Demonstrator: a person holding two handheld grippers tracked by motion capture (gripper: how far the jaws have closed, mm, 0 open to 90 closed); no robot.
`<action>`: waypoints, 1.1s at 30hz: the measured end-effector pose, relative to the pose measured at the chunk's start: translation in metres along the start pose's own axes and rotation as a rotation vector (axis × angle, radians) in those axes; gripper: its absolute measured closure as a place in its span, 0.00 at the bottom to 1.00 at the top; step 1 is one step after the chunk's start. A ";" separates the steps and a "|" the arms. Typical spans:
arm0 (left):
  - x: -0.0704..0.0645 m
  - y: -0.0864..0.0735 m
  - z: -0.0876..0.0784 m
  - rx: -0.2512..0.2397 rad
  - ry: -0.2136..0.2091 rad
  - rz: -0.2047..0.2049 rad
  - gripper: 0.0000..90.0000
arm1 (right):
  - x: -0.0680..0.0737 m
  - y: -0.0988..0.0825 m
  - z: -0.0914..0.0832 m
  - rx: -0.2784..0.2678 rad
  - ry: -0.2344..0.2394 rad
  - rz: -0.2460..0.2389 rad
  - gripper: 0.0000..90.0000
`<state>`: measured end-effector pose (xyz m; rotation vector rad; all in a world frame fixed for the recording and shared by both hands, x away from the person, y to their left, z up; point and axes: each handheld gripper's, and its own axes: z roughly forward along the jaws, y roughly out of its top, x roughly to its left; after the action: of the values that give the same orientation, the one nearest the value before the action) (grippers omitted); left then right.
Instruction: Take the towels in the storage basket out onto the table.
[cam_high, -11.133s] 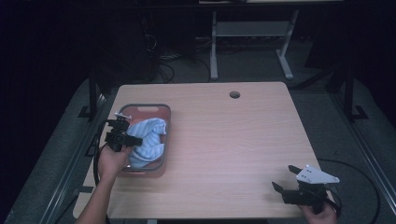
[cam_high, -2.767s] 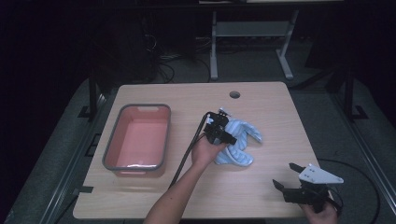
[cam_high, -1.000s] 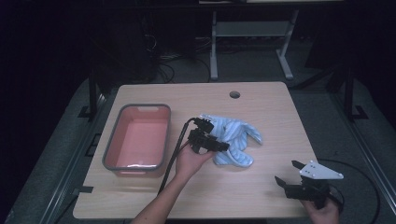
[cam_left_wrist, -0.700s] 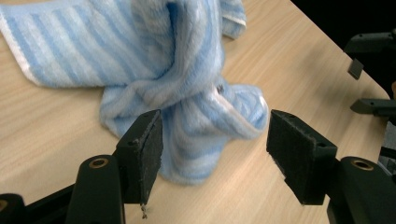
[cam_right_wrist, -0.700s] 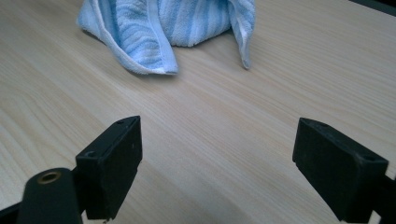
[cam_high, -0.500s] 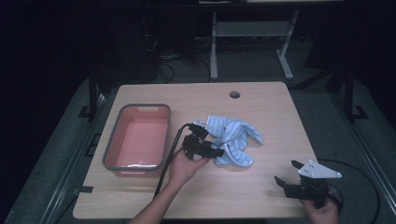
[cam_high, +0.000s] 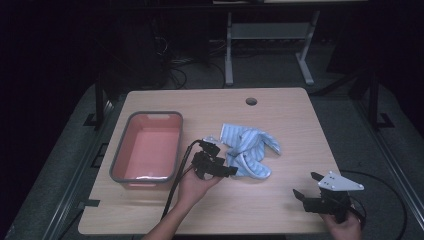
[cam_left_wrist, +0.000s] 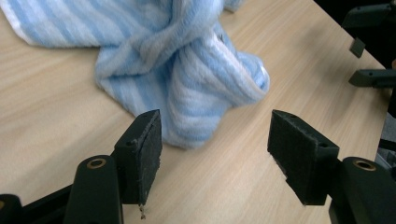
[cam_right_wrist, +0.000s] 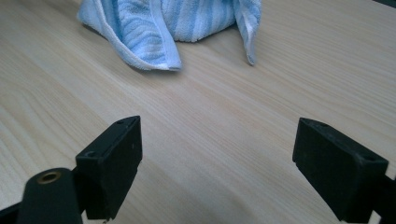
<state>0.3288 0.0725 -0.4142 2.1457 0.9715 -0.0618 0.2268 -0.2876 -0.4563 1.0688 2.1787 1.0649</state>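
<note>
Tub pink inside, holds nothing; striped towel on table. Left claw wide, right claw wide.

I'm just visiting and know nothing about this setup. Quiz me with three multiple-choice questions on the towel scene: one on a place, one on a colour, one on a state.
1. Where does the towel lie?
A. inside the tub
B. on the table, right of the tub
C. on the floor

2. What colour is the inside of the tub?
A. pink
B. green
C. black

3. How do the jaws of the left gripper stand?
A. clamped on the towel
B. open, with nothing pinched
C. shut on a cable

Answers:
1 B: it lies crumpled on the wooden table beside the tub.
2 A: pink inside, grey rim.
3 B: the left gripper view shows a gap between the pads, with the towel just beyond them.
</note>
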 end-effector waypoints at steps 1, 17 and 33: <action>0.000 -0.002 0.000 0.000 -0.003 -0.003 0.38 | 0.000 0.000 0.000 0.003 0.002 0.005 0.17; -0.001 -0.027 -0.003 -0.004 -0.017 -0.011 0.38 | 0.001 -0.001 0.004 0.017 0.005 -0.003 0.17; 0.005 -0.052 -0.009 -0.012 -0.006 -0.024 0.37 | 0.000 -0.002 0.004 0.021 0.002 -0.011 0.17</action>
<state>0.2959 0.1038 -0.4423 2.1220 0.9913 -0.0740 0.2283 -0.2864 -0.4605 1.0649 2.1992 1.0404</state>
